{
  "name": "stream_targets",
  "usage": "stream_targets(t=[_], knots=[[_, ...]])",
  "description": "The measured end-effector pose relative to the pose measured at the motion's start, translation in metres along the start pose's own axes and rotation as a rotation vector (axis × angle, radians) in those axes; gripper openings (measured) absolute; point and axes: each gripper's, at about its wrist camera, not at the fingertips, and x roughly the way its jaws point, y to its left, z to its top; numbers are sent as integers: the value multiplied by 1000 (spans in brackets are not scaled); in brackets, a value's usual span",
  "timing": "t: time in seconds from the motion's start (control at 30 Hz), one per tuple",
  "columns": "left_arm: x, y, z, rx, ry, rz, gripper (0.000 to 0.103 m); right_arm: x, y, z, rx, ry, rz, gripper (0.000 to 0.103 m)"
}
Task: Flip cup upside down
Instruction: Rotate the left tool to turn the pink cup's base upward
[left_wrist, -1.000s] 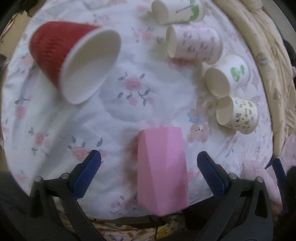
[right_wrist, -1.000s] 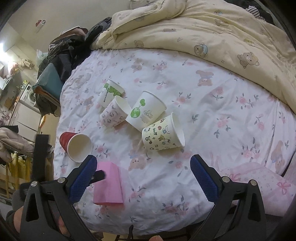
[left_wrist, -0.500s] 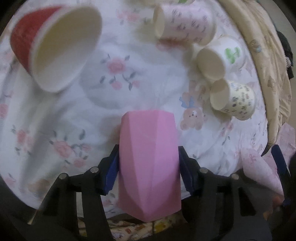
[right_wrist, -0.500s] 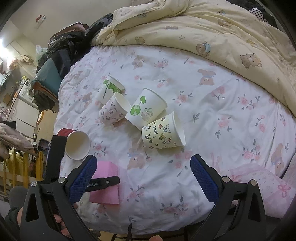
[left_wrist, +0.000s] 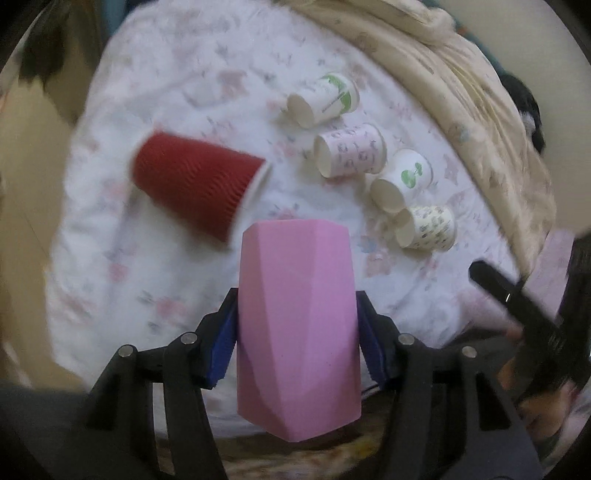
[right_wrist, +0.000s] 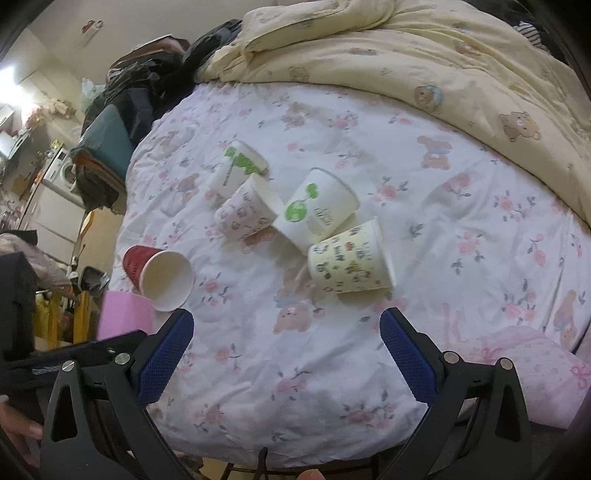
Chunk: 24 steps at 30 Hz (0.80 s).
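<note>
My left gripper (left_wrist: 297, 345) is shut on a pink faceted cup (left_wrist: 297, 325) and holds it lifted above the bed's near edge, its closed end pointing away from the camera. The pink cup also shows at the left of the right wrist view (right_wrist: 125, 314), behind the left gripper's black frame. My right gripper (right_wrist: 286, 354) is open and empty over the front of the floral sheet (right_wrist: 424, 206).
A red ribbed cup (left_wrist: 195, 184) lies on its side on the sheet, also in the right wrist view (right_wrist: 159, 273). Several printed paper cups (right_wrist: 314, 218) lie on their sides mid-bed. A cream bear-print duvet (right_wrist: 443, 66) is bunched behind. A pink pillow (right_wrist: 532, 373) lies front right.
My left gripper closed on the pink cup and lifted it off the sheet, pulling back from the cups. The right gripper moved slightly closer to the paper cups.
</note>
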Motion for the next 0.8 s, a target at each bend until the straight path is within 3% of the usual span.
stream_targets(t=[0.1, 0.2, 0.33, 0.5, 0.8], knots=[[-10, 20, -4, 15, -40, 23, 55, 5, 9, -1, -12, 10, 7, 103], [-9, 39, -11, -40, -57, -36, 55, 10, 18, -2, -32, 19, -1, 103], [6, 49, -16, -111, -65, -54, 55, 17, 29, -3, -54, 38, -4, 103], [-3, 50, -8, -141, -126, -79, 55, 28, 40, -8, -62, 111, 168, 103], [1, 41, -10, -134, -99, -141, 55, 36, 83, -29, -198, 218, 396, 103]])
